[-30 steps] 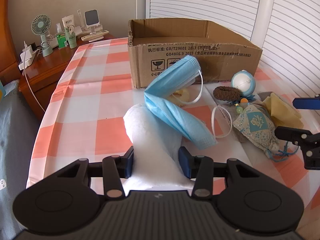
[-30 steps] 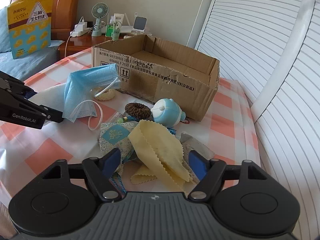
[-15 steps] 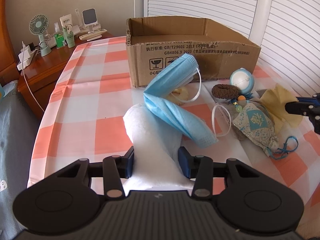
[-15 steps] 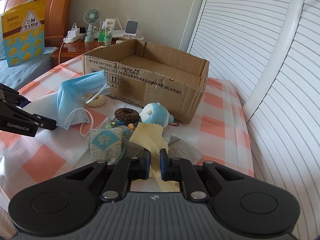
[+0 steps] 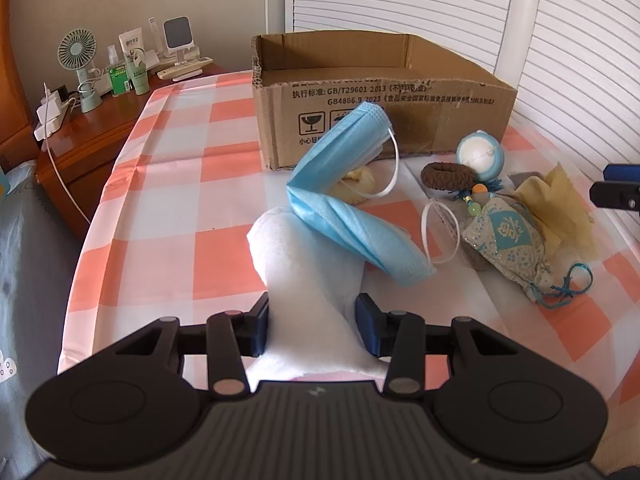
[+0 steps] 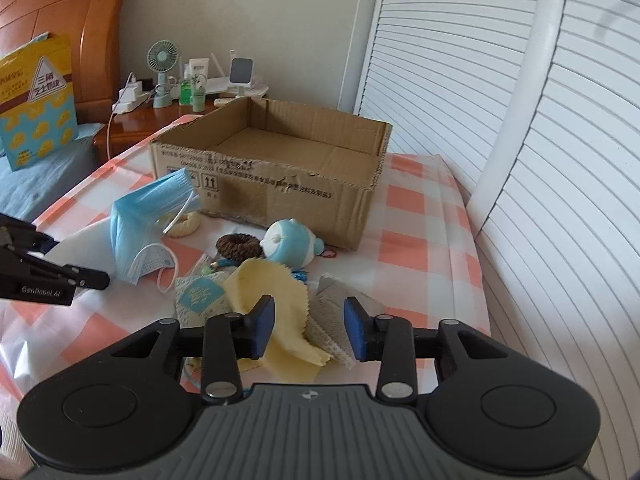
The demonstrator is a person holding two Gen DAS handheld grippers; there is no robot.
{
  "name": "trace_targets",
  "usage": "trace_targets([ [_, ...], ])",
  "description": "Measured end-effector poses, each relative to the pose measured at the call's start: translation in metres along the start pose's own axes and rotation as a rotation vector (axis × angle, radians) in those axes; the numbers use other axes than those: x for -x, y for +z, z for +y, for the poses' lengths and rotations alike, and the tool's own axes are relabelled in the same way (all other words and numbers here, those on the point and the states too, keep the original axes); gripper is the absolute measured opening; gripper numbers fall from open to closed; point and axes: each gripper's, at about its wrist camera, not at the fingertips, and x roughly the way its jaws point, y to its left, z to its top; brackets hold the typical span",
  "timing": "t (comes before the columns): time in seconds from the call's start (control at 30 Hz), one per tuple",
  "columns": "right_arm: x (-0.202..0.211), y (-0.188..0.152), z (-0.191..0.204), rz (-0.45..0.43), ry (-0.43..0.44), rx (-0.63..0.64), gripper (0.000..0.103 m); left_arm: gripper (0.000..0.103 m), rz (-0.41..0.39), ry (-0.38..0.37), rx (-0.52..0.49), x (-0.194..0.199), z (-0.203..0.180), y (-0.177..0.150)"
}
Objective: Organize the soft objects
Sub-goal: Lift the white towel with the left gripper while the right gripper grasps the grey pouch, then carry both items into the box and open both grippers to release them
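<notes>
A: Which step was in hand?
B: The white cloth (image 5: 308, 280) was clamped by the left gripper (image 5: 312, 322); the right gripper (image 6: 310, 330) was opening over the yellow cloth (image 6: 272, 300), unpinched.
A: And next?
B: A carry to the cardboard box (image 5: 360, 92), at twelve o'clock, was called for

The cardboard box (image 5: 384, 120) carries printed "GB/T29601 2013" and "GB4806.9 2023", plus a fragile-glass symbol. The left gripper (image 6: 38, 290), seen from the right wrist, reads "GenRobot.AI". A yellow book (image 6: 38, 100) shows "三角" in a triangle.

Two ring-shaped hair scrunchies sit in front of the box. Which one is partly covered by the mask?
The pale yellow scrunchie, tucked under the blue face mask. The brown scrunchie lies uncovered beside the blue round toy.
</notes>
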Motion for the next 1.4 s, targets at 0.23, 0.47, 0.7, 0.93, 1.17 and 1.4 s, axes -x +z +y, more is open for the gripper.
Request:
trace_targets([
  [0.23, -0.047, 0.013, -0.029, 0.084, -0.067, -0.159, 0.068, 0.043, 0.001, -0.002, 0.003, -0.002, 0.001, 0.001],
  [0.47, -0.092, 0.007, -0.039, 0.202, -0.027, -0.322, 0.070, 0.043, 0.005, -0.005, 0.011, -0.002, 0.002, 0.002],
  [0.7, -0.098, 0.006, -0.034, 0.215, -0.052, -0.286, 0.070, 0.046, 0.004, 0.004, 0.006, -0.004, 0.002, 0.003],
  [0.93, -0.098, 0.007, -0.025, 0.192, -0.081, -0.217, 0.053, 0.043, -0.005, 0.021, 0.014, -0.009, 0.002, 0.007],
  [1.17, -0.077, 0.008, -0.040, 0.154, -0.066, -0.224, 0.045, 0.030, 0.000, 0.019, -0.015, -0.003, 0.006, 0.010],
  [1.4, -0.046, 0.018, -0.047, 0.113, -0.046, -0.177, 0.045, 0.030, -0.011, 0.003, -0.060, 0.024, 0.013, 0.017],
])
